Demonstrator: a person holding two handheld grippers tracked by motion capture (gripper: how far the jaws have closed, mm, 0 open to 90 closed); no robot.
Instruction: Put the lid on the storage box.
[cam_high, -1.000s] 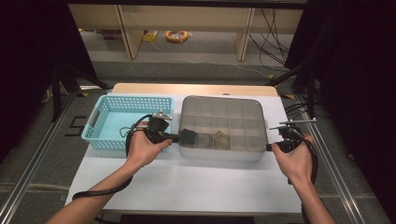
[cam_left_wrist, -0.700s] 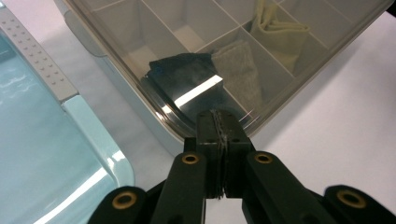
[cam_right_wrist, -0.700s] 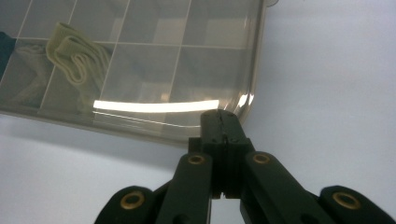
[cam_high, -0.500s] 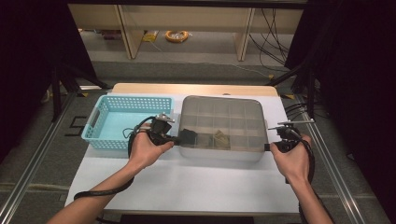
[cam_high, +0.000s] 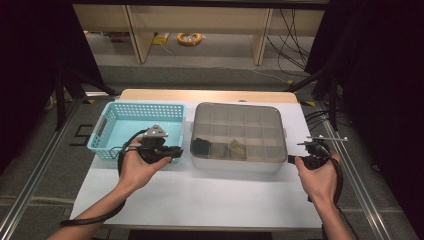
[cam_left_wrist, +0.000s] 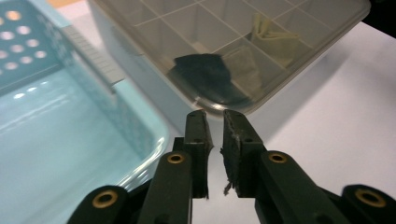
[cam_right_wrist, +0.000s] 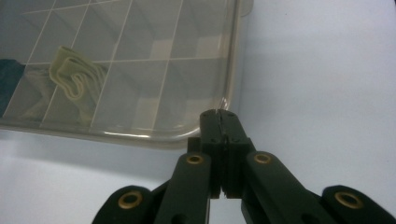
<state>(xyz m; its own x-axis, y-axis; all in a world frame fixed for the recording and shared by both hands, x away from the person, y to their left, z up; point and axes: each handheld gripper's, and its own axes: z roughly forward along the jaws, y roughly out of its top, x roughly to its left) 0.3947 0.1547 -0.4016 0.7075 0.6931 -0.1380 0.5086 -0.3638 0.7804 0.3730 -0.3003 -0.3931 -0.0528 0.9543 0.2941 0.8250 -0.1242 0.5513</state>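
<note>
At the table's left, a turquoise basket (cam_high: 119, 131) sits on the white table (cam_high: 200, 195), close beside a lidded compartment box (cam_high: 239, 135). Left gripper (cam_high: 176, 151), held in the left hand (cam_high: 137, 167), hovers at the basket's near right corner, pointing toward the box. Its jaws have just been opening: a narrow gap in the left gripper view (cam_left_wrist: 215, 135), nothing between the pads, tips short of the box's near left corner. Under the clear lid (cam_left_wrist: 224, 42): a dark folded piece (cam_left_wrist: 205, 77) in the near-left compartment, pale folded pieces (cam_left_wrist: 271, 35) beside it. At the right, the right gripper (cam_high: 291, 159) in the right hand (cam_high: 317, 177); jaws pressed together (cam_right_wrist: 219, 122), empty, at the box's near right corner. Contact with the rim: cannot tell.
</note>
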